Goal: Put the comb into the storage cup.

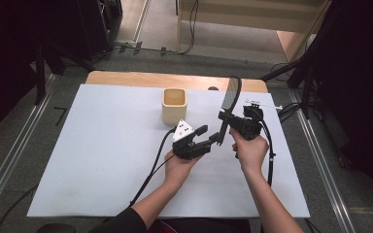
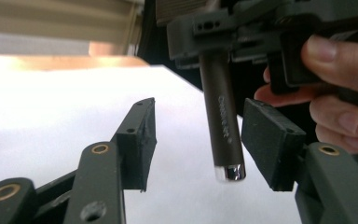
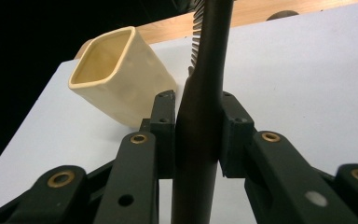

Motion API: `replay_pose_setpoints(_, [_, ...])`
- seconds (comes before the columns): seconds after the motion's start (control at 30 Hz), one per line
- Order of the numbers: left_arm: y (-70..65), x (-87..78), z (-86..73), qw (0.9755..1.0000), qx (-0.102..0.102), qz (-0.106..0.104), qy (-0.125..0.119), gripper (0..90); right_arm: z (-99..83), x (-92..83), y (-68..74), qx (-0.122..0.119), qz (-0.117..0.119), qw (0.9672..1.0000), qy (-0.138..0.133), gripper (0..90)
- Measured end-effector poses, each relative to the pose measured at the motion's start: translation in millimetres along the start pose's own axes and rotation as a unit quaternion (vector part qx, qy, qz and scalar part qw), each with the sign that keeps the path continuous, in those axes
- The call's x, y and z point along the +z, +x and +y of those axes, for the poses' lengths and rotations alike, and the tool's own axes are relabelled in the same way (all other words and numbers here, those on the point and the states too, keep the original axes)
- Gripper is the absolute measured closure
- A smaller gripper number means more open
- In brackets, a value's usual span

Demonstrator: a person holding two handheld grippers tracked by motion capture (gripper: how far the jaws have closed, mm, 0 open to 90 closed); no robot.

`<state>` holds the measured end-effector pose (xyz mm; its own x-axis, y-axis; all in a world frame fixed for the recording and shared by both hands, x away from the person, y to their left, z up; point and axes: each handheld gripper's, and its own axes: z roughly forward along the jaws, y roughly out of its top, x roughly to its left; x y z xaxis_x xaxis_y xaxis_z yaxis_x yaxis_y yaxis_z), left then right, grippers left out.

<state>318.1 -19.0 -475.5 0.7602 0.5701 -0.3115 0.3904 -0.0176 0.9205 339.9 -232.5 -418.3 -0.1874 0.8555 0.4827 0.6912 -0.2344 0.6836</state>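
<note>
A dark long-handled tool (image 1: 229,104) with a toothed head stands nearly upright above the white board. My right gripper (image 1: 222,119) is shut on its handle (image 3: 205,93), pads pressing both sides (image 3: 198,126). The handle's lower end, capped in shiny metal (image 2: 223,126), hangs between the jaws of my left gripper (image 2: 200,133). Those jaws stand open, with a gap on each side, and the handle is nearer the right pad (image 2: 270,140). In the high view the left gripper (image 1: 210,136) reaches in from the left, just below the right one.
A cream square cup (image 1: 174,106) stands upright at the board's back middle, just left of the tool (image 3: 116,79). The white board (image 1: 102,160) covers a wooden table (image 1: 126,77). Cables trail from both grippers toward the front edge. Dark stands flank the table.
</note>
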Motion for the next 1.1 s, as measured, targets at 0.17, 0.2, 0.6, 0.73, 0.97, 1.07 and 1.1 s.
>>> replay_pose_setpoints(0.17, [2.8, -1.2, 6.7, 0.9992, 0.001, -0.005, 0.039, 45.2, -0.1, 0.0, 0.0, -0.007, -0.007, 0.9999, -0.003, 69.5])
replay_pose_setpoints(0.2, [3.2, -1.4, 7.8, 0.9991, -0.002, -0.008, 0.043, 45.1, 0.0, -0.2, -0.3, -0.008, -0.007, 0.9999, -0.004, 69.5])
replay_pose_setpoints(0.6, [17.4, -11.6, 26.5, 0.9907, -0.006, -0.032, 0.132, 43.4, -0.4, -1.1, 0.4, -0.017, -0.009, 0.9998, -0.009, 69.5])
replay_pose_setpoints(0.73, [20.9, -15.7, 28.6, 0.9863, -0.004, -0.039, 0.16, 41.9, -1.0, -0.6, 0.9, -0.02, -0.01, 0.9997, -0.009, 69.6])
replay_pose_setpoints(0.97, [24.9, -23.6, 32.1, 0.9805, 0.005, -0.051, 0.19, 39.0, -2.1, -0.7, 2.7, -0.027, -0.009, 0.9995, -0.013, 69.6])
replay_pose_setpoints(1.07, [27.3, -28.6, 33.0, 0.9782, 0.01, -0.055, 0.2, 38.3, -2.2, -1.5, 3.4, -0.03, -0.008, 0.9994, -0.016, 69.6])
replay_pose_setpoints(1.1, [28.0, -29.8, 33.1, 0.9784, 0.008, -0.055, 0.199, 38.3, -2.4, -1.8, 3.7, -0.032, -0.008, 0.9993, -0.02, 69.6])
